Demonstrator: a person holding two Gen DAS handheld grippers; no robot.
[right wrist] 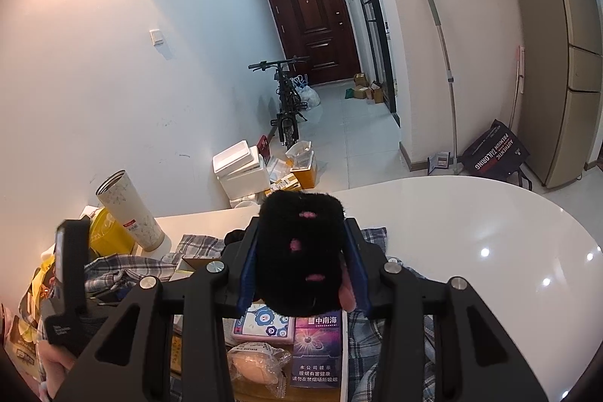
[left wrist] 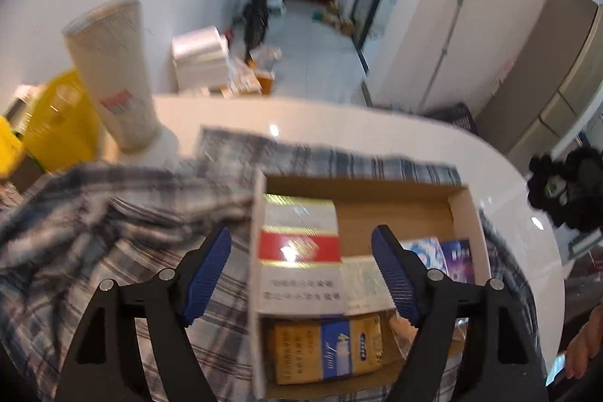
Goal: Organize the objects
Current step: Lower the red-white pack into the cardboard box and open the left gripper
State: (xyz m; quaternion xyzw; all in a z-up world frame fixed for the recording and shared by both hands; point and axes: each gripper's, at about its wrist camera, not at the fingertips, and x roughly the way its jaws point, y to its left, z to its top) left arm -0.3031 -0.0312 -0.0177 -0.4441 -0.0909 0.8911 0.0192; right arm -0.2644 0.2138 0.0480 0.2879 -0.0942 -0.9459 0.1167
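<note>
- Worktop: white, glossy, rounded edge; carries all items below.
- Plaid cloth: blue/white check, rumpled, spread over worktop; lies under and around the box.
- Cardboard box: open-top, shallow, sits on the cloth. Contents visible in both views.
- Tall paper cup: upright on worktop at far L, well apart from box, next to a yellow bag.
- Left tool: fingers spread wide, nothing between them; hovers above L half of box, w/ red/white carton seen between the blue pads.
- Right tool: pinching a black fuzzy toy w/ pink spots; blue pads press both sides. Toy is held above near end of box, off the worktop.
- Red/white carton: lies flat in box, L side, against L wall.
- Purple pack: flat in box, R side, just beside the blue-flower pack.
- Yellow/blue pack: in box, near end, just below the carton.
- Wrapped bun: in clear bag, in box, touching the purple pack's L edge.
</note>
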